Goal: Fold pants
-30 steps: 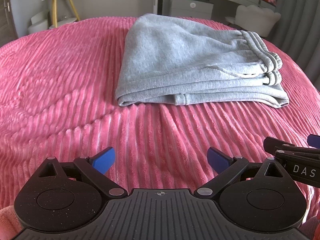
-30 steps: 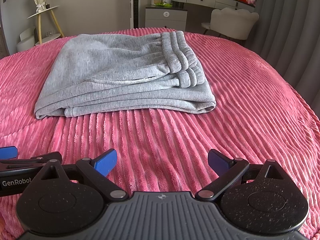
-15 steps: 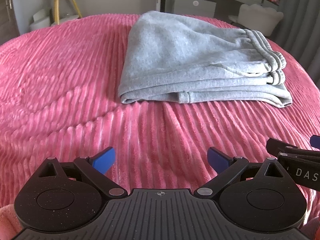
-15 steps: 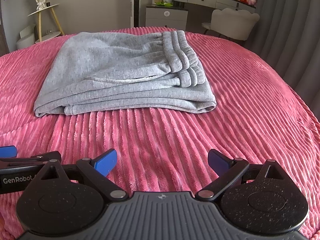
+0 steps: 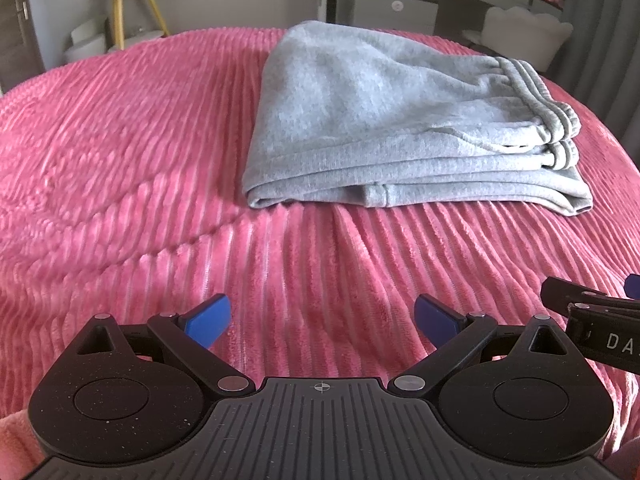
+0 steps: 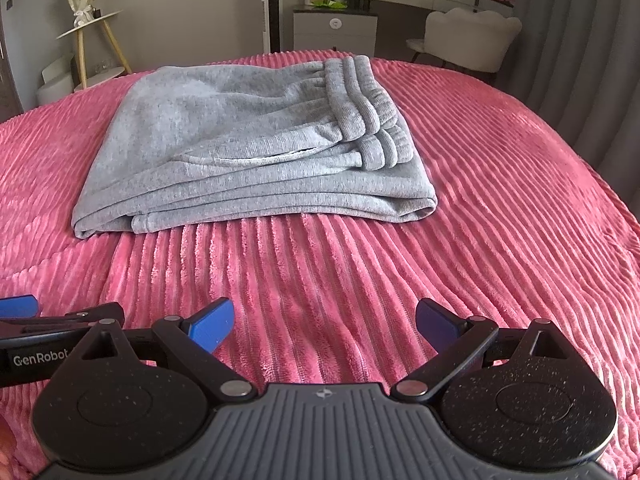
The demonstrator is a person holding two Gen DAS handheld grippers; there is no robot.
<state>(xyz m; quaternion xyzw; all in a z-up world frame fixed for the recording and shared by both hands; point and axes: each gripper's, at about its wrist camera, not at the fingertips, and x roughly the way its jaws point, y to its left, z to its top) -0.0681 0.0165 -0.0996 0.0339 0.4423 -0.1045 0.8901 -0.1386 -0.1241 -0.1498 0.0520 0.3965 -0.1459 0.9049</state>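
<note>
Little has moved in the last second: your view of the bed drifts only slightly, the pants sitting a touch lower in the left wrist picture while both tools keep their place. You face a pink ribbed bedspread (image 5: 120,168) that fills both views. Well ahead of you, toward its far middle, the grey pants (image 6: 248,148) lie as a compact stack of several layers, waistband (image 6: 360,96) on top at the right and folded edges toward you. That squared, flat bundle suggests the folding is done or nearly so, which would explain why you hold both tools back, low over bare blanket. Your left gripper (image 5: 322,320) has its blue fingertips (image 5: 208,318) spread wide, holding nothing and touching nothing. Your right gripper (image 6: 324,322) matches it, its fingertips (image 6: 212,322) equally wide apart and empty. Each tool shows at the edge of the other's view, so you carry them just beside one another
</note>
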